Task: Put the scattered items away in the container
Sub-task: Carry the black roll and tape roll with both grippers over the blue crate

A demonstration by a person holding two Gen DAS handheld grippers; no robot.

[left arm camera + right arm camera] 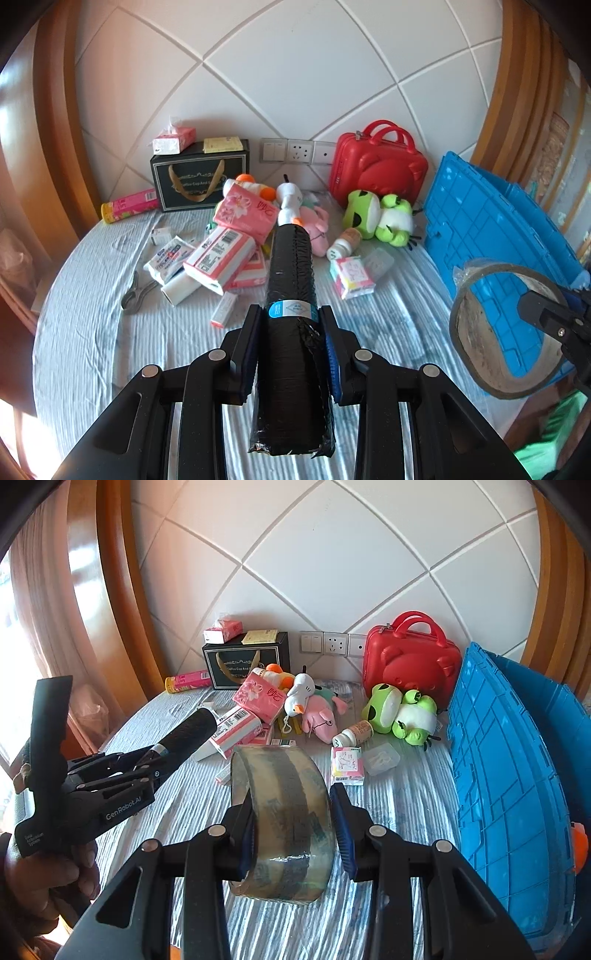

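Between my left gripper's (291,317) fingers I have a black roll of bags (290,295) with a blue-and-white paper band, clamped on both sides and pointing forward, lifted above the bed cover (92,332). From the right wrist camera I see that same gripper (147,764) off to my left, held in a hand (48,871), with the roll sticking out toward the pile.

My right gripper (291,812) is closed on a wide roll of clear packing tape (284,812), the pads pressing its two flat faces, the roll standing on edge. In the left view the tape (495,332) hangs in front of the blue container (480,221), which sits at the right edge of the bed with its ribbed lid (498,775) tilted up; something orange (578,845) shows just past the lid's edge.

Scattered items lie near the wall: pink tissue packs (221,254), a white goose plush (299,698) beside a pink pig plush (321,716), a green frog plush (399,712) just in front of a red bear-faced case (410,664), a small white bottle (354,734) on its side, a clear plastic box (380,760) next to a small pink-and-white pack (345,764), and a metal clip (135,291) lying apart on the left. A black gift box (199,177) stands against the wall with a tissue pack (173,140) on top and a pink tube (129,205) beside it.
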